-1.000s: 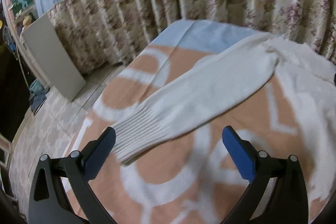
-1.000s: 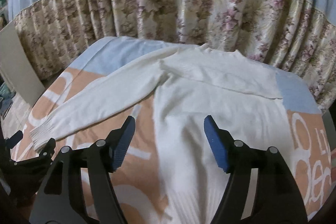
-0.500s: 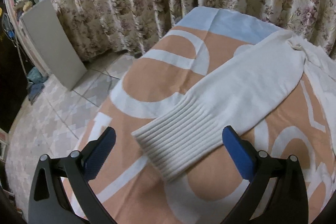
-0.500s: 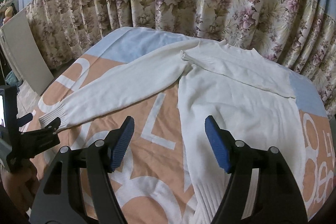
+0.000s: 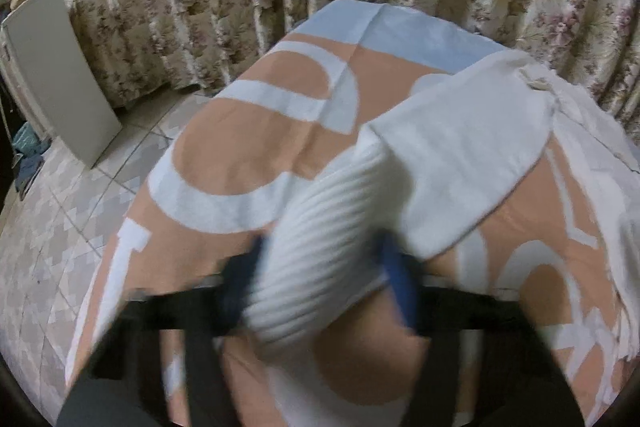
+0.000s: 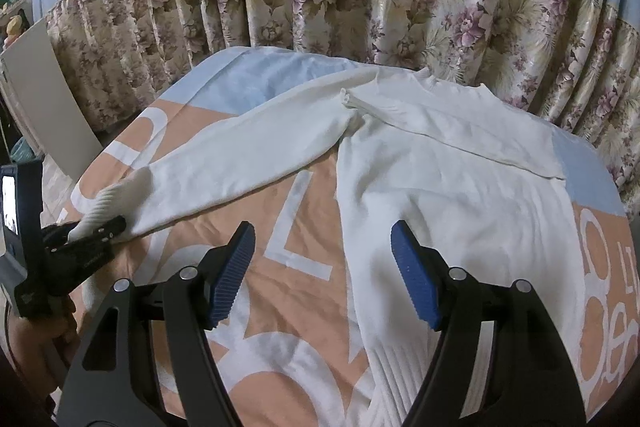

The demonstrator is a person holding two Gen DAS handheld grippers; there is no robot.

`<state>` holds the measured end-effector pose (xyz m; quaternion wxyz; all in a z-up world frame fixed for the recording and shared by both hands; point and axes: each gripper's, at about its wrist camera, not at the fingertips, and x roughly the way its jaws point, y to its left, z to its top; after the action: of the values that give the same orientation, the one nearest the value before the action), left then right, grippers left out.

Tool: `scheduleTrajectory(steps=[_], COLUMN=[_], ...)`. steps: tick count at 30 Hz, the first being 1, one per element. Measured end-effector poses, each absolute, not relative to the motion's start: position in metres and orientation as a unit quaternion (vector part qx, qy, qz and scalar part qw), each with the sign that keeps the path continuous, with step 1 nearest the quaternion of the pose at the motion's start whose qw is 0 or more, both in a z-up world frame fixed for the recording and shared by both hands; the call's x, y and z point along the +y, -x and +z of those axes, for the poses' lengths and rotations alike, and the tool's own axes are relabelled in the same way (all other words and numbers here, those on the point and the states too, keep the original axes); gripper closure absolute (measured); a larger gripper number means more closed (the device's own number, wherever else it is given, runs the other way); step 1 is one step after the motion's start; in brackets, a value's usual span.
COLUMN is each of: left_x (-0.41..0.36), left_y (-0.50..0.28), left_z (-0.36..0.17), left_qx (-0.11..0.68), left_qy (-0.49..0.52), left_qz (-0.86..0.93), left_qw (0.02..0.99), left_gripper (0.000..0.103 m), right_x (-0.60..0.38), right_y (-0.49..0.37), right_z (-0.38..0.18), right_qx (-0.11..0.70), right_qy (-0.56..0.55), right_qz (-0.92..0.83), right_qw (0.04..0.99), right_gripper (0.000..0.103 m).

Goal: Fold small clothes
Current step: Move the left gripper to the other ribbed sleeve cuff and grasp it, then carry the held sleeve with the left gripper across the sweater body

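Jaws of the left gripper are clamped on the ribbed cuff of the white sweater spread flat on the orange-patterned blanket, while the right gripper hovers with jaws apart above the sweater's lower hem.
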<state>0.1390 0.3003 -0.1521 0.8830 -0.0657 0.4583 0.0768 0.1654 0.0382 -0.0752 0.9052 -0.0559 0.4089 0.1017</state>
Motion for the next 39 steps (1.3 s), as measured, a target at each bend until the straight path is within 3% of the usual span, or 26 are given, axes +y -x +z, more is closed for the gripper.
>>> scheduleTrajectory(steps=[1, 2, 5, 20, 39], left_x=[0.297, 0.294, 0.286, 0.22, 0.039], left_y=[-0.141, -0.142, -0.144, -0.168, -0.261], left_z=[-0.151, -0.15, -0.146, -0.09, -0.058], left_qx=[0.459, 0.46, 0.459, 0.423, 0.409], left_qy=[0.069, 0.071, 0.072, 0.06, 0.005], left_qz=[0.069, 0.064, 0.069, 0.061, 0.028], left_qw=[0.883, 0.883, 0.883, 0.902, 0.912], left_gripper=[0.079, 0.083, 0.087, 0.089, 0.088], right_x=[0.038, 0.038, 0.035, -0.022, -0.19], right_y=[-0.166, -0.166, -0.166, -0.184, -0.245], right_z=[-0.075, -0.076, -0.075, -0.07, -0.075], right_qx=[0.409, 0.408, 0.407, 0.401, 0.4], right_qy=[0.056, 0.055, 0.053, 0.029, 0.015], right_qz=[0.102, 0.103, 0.104, 0.08, 0.014], right_qw=[0.905, 0.905, 0.906, 0.912, 0.916], right_gripper=[0.031, 0.031, 0.031, 0.031, 0.031])
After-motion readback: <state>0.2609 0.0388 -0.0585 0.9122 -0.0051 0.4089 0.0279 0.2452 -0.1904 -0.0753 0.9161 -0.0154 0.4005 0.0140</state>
